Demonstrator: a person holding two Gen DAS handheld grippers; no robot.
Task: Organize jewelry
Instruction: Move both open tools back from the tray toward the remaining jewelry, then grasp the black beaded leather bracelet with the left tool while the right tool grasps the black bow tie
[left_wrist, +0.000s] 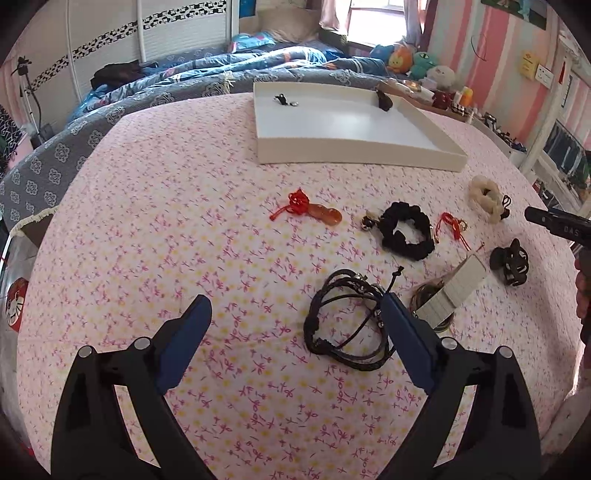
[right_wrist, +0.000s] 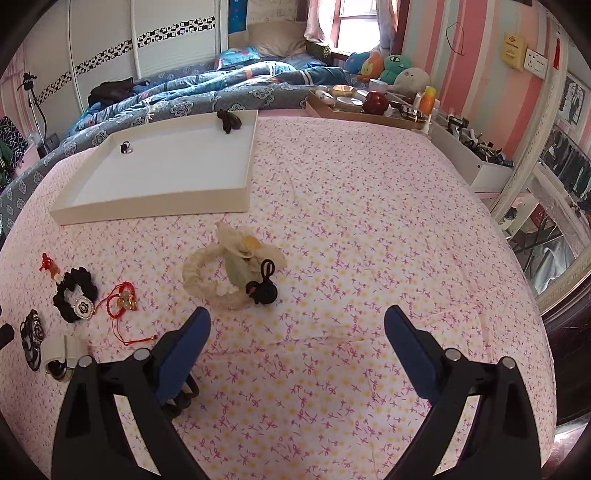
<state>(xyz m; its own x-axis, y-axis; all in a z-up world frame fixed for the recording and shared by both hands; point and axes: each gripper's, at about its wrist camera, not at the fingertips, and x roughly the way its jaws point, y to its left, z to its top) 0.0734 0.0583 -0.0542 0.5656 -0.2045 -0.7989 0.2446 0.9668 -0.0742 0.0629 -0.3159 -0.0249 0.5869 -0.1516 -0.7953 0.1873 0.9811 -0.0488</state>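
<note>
Black cord bracelet (left_wrist: 347, 317) beside left gripper (left_wrist: 295, 314).

Place: we are in a home bedroom.
Bed: we see a pink floral sheet (right_wrist: 351, 192) and a rumpled blue quilt (right_wrist: 207, 92).
Wall side: we spot plush toys (right_wrist: 391, 70), a striped wall (right_wrist: 476, 55), a curtained window (right_wrist: 354, 22).

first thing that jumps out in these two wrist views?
The shallow white rectangular tray at the far side of the pink floral bedsheet, holding only two small dark pieces. Nearer lies a scatter of jewelry: a black ruffled scrunchie mid-row, a red knotted charm with an amber pendant to its left, and a coiled black cord bracelet just ahead of the open left gripper. The right gripper, also open, faces a cream fabric scrunchie.
</note>
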